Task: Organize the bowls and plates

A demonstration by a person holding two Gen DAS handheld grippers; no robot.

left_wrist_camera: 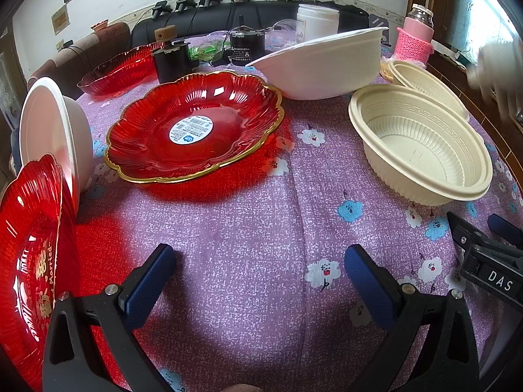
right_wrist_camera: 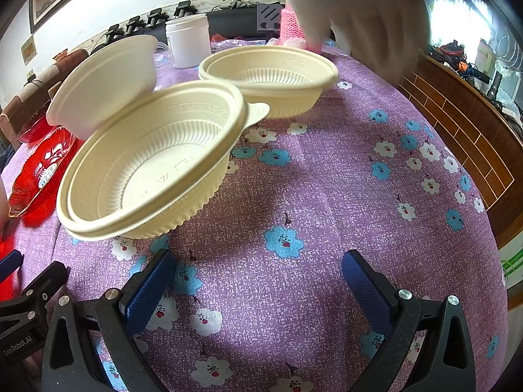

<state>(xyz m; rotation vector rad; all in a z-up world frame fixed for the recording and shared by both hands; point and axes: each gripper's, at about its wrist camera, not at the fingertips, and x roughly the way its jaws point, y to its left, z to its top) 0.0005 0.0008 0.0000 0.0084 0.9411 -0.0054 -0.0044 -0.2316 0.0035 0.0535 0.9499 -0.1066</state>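
While both grippers [left_wrist_camera: 258, 277] [right_wrist_camera: 258, 281] gape empty, ribbed cream bowl [right_wrist_camera: 147, 163] rests on floral cloth [right_wrist_camera: 327, 196].

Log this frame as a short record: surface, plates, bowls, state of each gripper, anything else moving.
surface: purple floral tablecloth
plates: red gold-rimmed plate flat at centre; second red plate at left edge; third red plate farther back
bowls: two cream ribbed bowls upright; two white bowls tilted
left gripper: open, empty
right gripper: open, empty
other: blurred white gloved hand above the table
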